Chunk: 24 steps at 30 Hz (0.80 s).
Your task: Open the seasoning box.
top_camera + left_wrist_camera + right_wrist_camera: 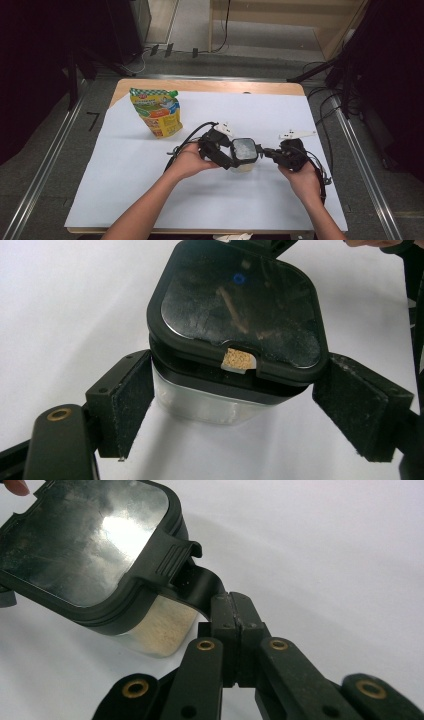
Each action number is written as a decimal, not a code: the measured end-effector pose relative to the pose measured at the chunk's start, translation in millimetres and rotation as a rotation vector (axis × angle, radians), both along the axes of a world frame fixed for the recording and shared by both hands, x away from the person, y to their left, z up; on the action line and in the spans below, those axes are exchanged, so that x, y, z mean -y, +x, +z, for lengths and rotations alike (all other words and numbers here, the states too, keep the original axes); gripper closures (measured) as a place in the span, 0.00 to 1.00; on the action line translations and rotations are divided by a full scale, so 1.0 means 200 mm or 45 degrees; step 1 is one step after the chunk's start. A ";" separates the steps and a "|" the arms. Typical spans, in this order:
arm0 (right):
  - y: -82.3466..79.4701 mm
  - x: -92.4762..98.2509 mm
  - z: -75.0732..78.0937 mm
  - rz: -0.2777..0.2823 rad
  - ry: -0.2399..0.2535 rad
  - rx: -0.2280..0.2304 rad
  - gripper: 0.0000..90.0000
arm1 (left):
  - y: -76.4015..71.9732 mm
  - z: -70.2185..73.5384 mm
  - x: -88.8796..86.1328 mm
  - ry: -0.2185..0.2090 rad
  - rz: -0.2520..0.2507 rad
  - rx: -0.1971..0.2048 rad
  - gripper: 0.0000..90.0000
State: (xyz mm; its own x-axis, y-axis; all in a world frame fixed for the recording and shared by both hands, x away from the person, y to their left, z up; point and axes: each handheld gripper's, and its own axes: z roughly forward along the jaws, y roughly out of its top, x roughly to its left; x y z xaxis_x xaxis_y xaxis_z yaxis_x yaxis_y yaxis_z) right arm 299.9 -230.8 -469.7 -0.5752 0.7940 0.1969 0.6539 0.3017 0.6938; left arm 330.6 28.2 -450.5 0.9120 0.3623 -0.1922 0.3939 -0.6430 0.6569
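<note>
Right gripper [234,611] jaws clench the latch [197,582]; left gripper [232,405] jaws released; container [210,407] contents unclear.

Container [244,152]: clear body, black lid [240,315] with small blue dot. Pouch [157,112]: yellow, green checkered top. White sheet [125,170] over tan tabletop [200,86].

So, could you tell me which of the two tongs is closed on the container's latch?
The right tongs: shut on the black latch of the container. The left tongs stand open around its clear body.
</note>
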 end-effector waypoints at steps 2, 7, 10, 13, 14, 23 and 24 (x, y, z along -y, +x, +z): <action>0.00 0.00 0.00 -0.001 -0.001 0.000 1.00 | 0.00 0.01 0.00 0.003 -0.002 0.004 0.20; 0.00 0.00 0.00 -0.002 -0.001 0.000 1.00 | 0.00 0.03 0.01 0.010 -0.005 0.018 0.20; 0.00 0.00 0.00 -0.003 -0.001 -0.001 1.00 | 0.00 0.05 0.01 0.038 -0.014 0.021 0.20; 0.00 0.00 0.00 -0.001 0.000 0.001 1.00 | 0.00 0.05 0.02 0.035 -0.009 0.031 0.20; 0.00 0.00 0.00 -0.002 -0.001 0.003 1.00 | -0.01 0.06 0.02 0.034 -0.009 0.039 0.20; -0.01 -0.01 0.01 0.005 0.004 0.012 1.00 | -0.03 0.16 0.04 -0.024 -0.106 0.003 0.53; -0.01 -0.01 0.01 0.005 0.004 0.012 1.00 | -0.03 0.16 0.04 -0.024 -0.106 0.003 0.55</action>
